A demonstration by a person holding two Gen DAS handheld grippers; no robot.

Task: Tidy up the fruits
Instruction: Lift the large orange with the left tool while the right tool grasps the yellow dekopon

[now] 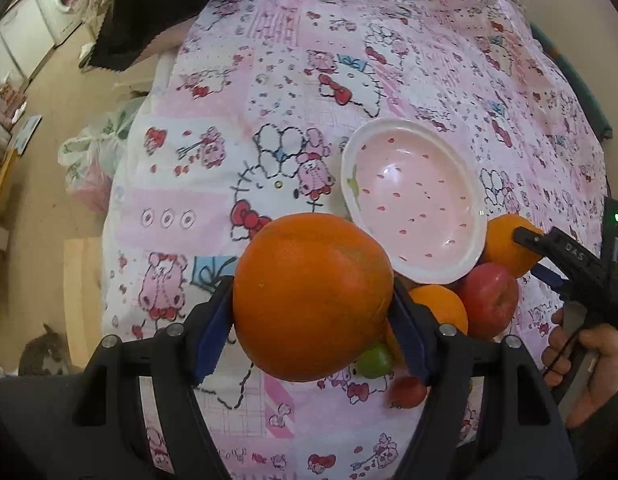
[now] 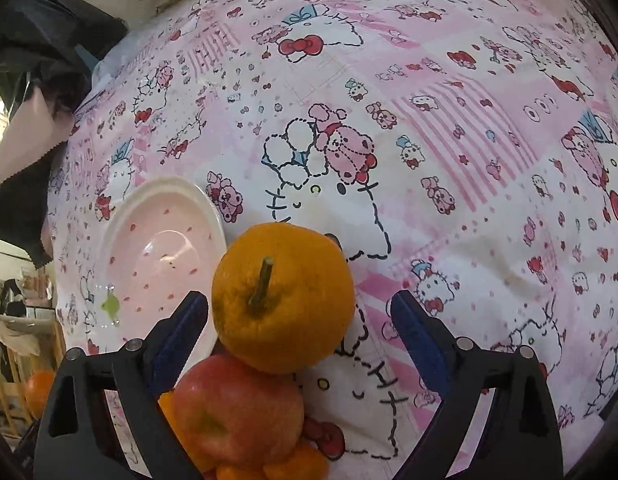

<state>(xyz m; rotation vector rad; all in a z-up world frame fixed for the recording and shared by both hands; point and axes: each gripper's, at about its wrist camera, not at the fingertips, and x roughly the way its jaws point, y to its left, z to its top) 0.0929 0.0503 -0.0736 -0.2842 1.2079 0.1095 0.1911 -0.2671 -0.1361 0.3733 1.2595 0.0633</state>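
Observation:
My left gripper (image 1: 313,312) is shut on a large orange (image 1: 312,298) and holds it above the cloth, just left of the pink strawberry-print bowl (image 1: 415,200). By the bowl's near rim lie a stemmed orange (image 1: 509,246), a red apple (image 1: 489,300), another orange (image 1: 443,308), a green fruit (image 1: 375,360) and a small red fruit (image 1: 407,392). My right gripper (image 2: 299,320) is open around the stemmed orange (image 2: 283,298), its blue pads apart from it. The apple (image 2: 237,412) lies just before it and the bowl (image 2: 161,256) to the left.
A pink cartoon-print cloth (image 1: 269,80) covers the table. Dark fabric (image 1: 149,12) lies at its far left edge. Plastic bags (image 1: 93,156) and a cat (image 1: 45,352) are on the floor to the left. More orange fruit (image 2: 269,470) lies under the apple.

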